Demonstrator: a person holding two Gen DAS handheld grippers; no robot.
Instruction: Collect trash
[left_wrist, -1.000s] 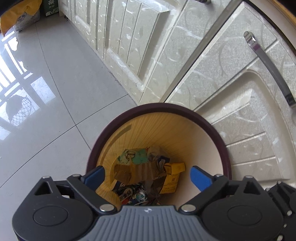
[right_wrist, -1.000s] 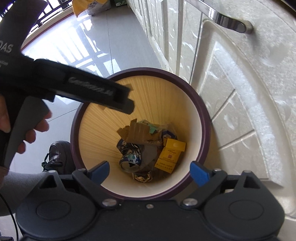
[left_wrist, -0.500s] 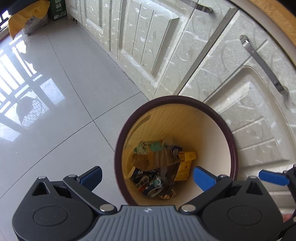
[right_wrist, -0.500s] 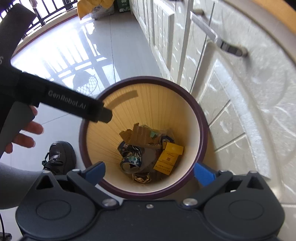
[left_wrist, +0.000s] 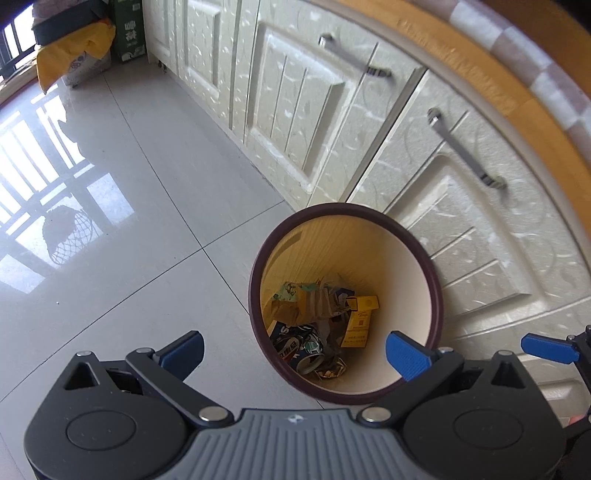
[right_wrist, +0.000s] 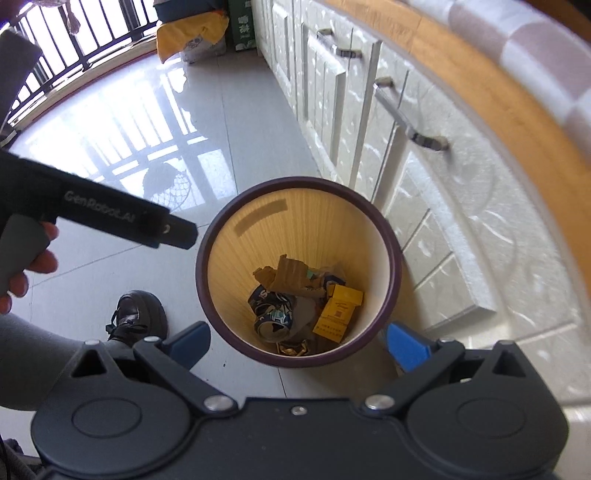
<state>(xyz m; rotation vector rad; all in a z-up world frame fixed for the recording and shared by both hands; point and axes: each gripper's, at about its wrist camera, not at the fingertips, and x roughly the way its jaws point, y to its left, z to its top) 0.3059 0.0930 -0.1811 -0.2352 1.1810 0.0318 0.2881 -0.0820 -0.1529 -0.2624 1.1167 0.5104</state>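
Observation:
A round waste bin with a dark purple rim stands on the floor against the cabinets. Inside lie a crushed blue can, a yellow box, torn cardboard and wrappers. My left gripper is open and empty, well above the bin. My right gripper is open and empty, also above the bin. One blue fingertip of the right gripper shows at the right edge of the left wrist view. The left gripper's body shows in the right wrist view.
Cream cabinet doors with metal handles run along the right under a wooden counter edge. A yellow sack and a green carton stand at the far end. My black shoe is left of the bin. Glossy floor tiles.
Both grippers have risen and pulled back from the bin, so it looks smaller and more floor and counter show. Both stay open and empty.

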